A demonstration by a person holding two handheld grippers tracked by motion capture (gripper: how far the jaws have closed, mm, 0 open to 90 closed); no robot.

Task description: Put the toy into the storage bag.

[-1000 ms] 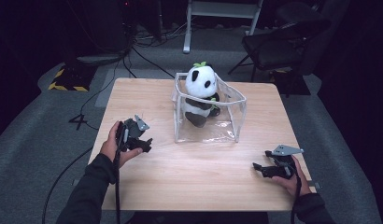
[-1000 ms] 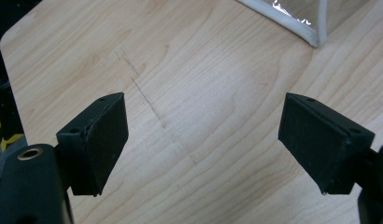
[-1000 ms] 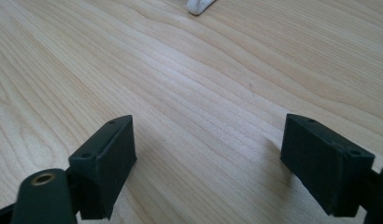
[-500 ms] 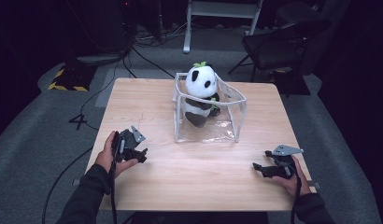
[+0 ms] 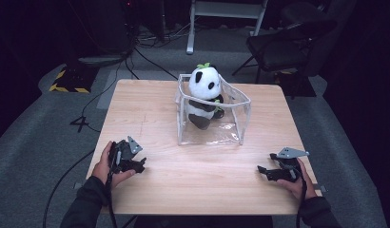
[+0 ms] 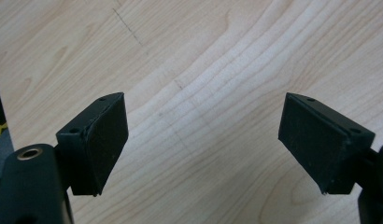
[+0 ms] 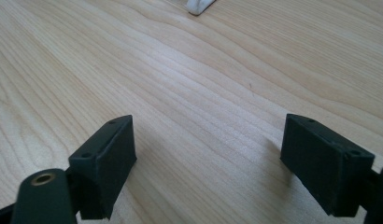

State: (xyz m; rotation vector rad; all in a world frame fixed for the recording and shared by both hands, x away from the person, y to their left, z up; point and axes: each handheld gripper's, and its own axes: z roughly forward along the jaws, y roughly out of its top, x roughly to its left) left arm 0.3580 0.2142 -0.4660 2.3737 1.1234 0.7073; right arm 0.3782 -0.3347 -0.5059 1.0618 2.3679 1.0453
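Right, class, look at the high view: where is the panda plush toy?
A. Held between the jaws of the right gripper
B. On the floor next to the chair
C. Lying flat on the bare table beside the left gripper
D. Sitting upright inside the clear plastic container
D: the panda plush toy sits upright within the walls of the clear plastic container, its head above the rim, far from both grippers.

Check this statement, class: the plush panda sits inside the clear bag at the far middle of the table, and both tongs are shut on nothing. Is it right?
Not quite. Both the left tongs and right tongs stand open, as each gripper view shows. The plush panda does sit inside the clear bag on the table.
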